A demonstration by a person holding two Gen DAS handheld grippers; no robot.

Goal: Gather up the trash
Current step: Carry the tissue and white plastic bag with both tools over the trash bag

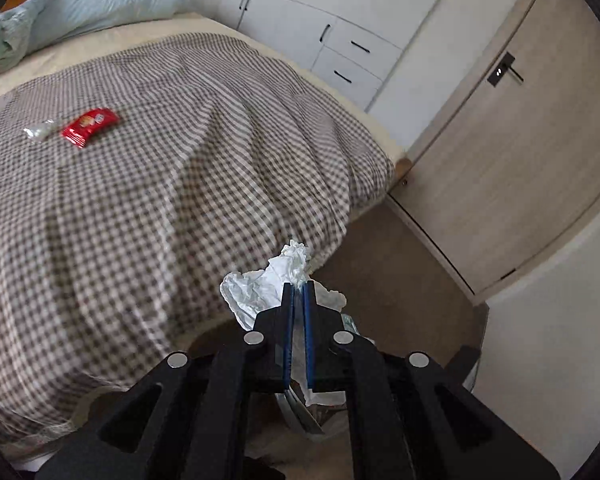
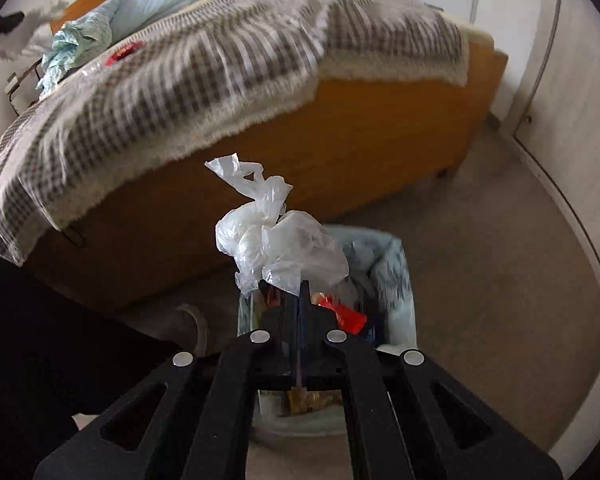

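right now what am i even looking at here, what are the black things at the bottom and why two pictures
The black parts are two hand-held grippers, each with two fingers. A person carries one in each hand, with a camera on each looking along the fingers, hence two pictures.

Left camera: the left gripper is shut on a crumpled tissue. Beyond it a bed with a checked blanket, where a red wrapper and a clear wrapper lie.

Right camera: the right gripper is shut on a clear plastic bag, above a lined bin that holds trash, on the floor beside the bed.
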